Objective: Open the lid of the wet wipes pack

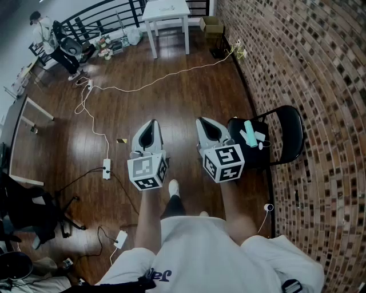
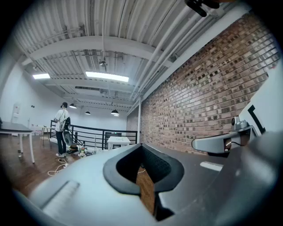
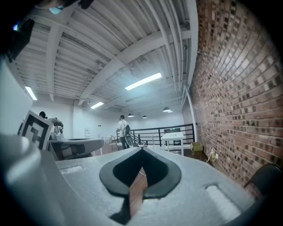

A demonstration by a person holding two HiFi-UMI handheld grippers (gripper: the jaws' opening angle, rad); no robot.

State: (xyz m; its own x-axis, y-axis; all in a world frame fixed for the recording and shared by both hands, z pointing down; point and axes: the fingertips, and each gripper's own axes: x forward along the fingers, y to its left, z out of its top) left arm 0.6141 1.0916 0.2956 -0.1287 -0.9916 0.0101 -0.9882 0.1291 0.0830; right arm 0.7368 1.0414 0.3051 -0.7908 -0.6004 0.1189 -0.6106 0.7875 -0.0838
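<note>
The wet wipes pack (image 1: pixel 250 135), teal and white, lies on the seat of a black folding chair (image 1: pixel 290 130) beside the brick wall in the head view. My right gripper (image 1: pixel 202 121) is held level just left of the chair, jaws shut and empty, apart from the pack. My left gripper (image 1: pixel 150 122) hovers over the wooden floor further left, also shut with nothing in it. Neither gripper view shows the pack; the left gripper (image 2: pixel 141 145) and right gripper (image 3: pixel 142 148) look down the room toward a railing.
A brick wall (image 1: pixel 309 63) runs along the right. A white table (image 1: pixel 166 14) and a cardboard box (image 1: pixel 211 25) stand at the far end. Cables and a power strip (image 1: pixel 106 168) lie on the floor. A person (image 1: pixel 47 35) stands far left; an office chair (image 1: pixel 26 213) is near left.
</note>
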